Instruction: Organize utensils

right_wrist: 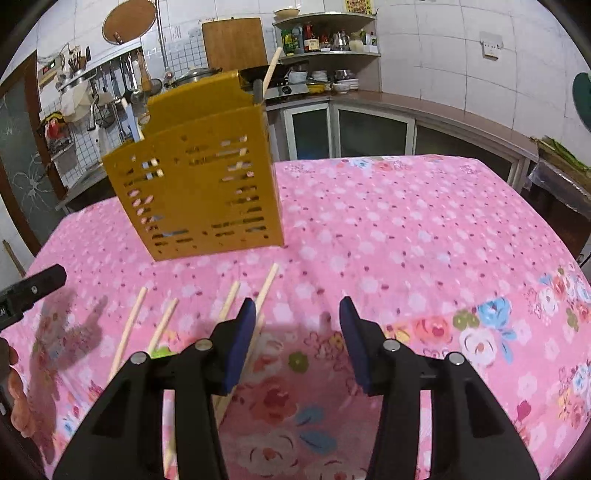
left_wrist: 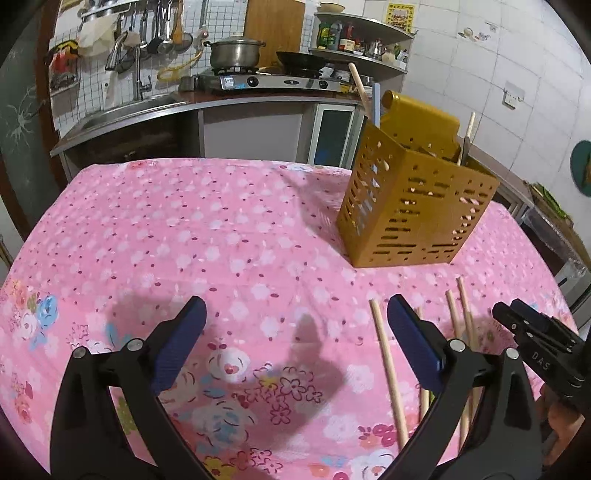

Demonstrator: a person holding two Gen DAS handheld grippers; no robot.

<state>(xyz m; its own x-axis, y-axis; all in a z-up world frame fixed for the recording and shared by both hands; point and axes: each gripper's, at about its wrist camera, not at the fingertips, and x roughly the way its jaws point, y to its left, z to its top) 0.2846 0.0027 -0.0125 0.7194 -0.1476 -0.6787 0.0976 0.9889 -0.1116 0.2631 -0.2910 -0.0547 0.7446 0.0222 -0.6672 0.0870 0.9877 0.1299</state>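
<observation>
Both tools (left_wrist: 295, 328) (right_wrist: 297, 325) agape, empty, above chopsticks (left_wrist: 388, 365).

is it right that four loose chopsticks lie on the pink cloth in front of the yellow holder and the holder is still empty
Not quite. The four chopsticks do lie loose on the pink cloth in front of the yellow holder, but the holder is not empty: the right wrist view shows a wooden handle sticking up out of it, and the left wrist view shows more.

White-tiled kitchen wall (right_wrist: 443, 66) behind steel counter (left_wrist: 147, 110) (corner shelves (right_wrist: 328, 18) above).
</observation>
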